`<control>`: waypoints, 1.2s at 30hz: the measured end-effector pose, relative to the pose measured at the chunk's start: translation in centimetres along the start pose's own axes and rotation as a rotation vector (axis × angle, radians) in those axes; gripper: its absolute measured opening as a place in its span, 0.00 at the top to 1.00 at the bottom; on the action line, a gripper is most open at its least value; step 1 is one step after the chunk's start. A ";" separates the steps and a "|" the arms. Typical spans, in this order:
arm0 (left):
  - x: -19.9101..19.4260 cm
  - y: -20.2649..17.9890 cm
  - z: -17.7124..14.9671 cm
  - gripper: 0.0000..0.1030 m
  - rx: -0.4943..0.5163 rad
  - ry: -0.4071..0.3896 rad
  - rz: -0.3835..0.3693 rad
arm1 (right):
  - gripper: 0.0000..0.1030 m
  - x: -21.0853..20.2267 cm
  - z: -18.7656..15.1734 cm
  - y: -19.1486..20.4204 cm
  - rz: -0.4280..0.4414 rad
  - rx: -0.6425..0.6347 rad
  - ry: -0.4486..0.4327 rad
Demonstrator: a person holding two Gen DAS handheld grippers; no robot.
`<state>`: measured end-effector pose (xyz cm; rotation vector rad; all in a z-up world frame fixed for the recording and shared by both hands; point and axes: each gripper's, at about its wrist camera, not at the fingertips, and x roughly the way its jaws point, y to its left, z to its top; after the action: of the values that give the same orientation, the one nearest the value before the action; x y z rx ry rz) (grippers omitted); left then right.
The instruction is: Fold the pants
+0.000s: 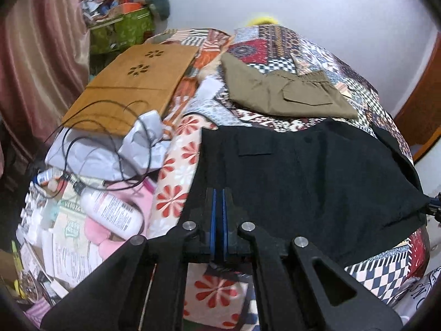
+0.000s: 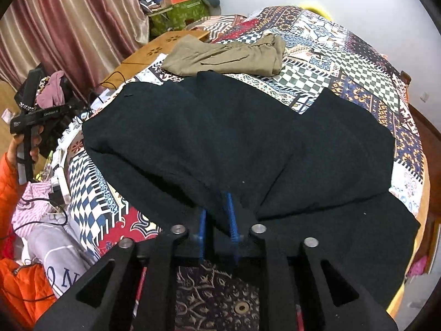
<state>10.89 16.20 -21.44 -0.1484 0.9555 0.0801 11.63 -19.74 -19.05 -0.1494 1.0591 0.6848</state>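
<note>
Black pants [image 1: 303, 171] lie spread on the patchwork bed cover [image 1: 289, 47]; they also fill the middle of the right wrist view [image 2: 234, 143]. My left gripper [image 1: 219, 193] is shut with its blue pads together, at the pants' near left edge; whether cloth is between them is hidden. My right gripper [image 2: 217, 201] is shut on a bunched fold of the black pants at their near edge. The right gripper's tip shows in the left wrist view at the far right [image 1: 434, 207], holding the pants' corner. The hand-held left gripper appears at the left of the right wrist view [image 2: 30, 121].
Folded olive pants [image 1: 286, 91] lie beyond the black pants, also in the right wrist view [image 2: 226, 55]. A brown board [image 1: 132, 88], black cables [image 1: 110, 138], a lotion bottle [image 1: 113, 212] and papers clutter the left. A curtain [image 2: 69, 22] hangs at the left.
</note>
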 end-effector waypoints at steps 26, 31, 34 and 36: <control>3.9 -16.5 10.7 0.37 0.235 -0.110 -0.137 | 0.52 1.2 9.2 -13.4 -0.190 0.193 -0.116; 6.6 -18.0 11.6 0.37 0.254 -0.094 -0.119 | 0.52 4.6 10.9 -16.1 -0.165 0.244 -0.082; 8.4 -18.2 11.8 0.37 0.252 -0.069 -0.123 | 0.52 6.9 11.9 -17.2 -0.153 0.255 -0.055; 9.8 -18.2 12.0 0.37 0.249 -0.049 -0.119 | 0.52 8.3 12.5 -17.7 -0.147 0.256 -0.036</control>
<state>28.62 0.15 -20.94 0.0269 0.8980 -0.1445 33.94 -24.58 -23.34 0.0069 1.0801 0.4133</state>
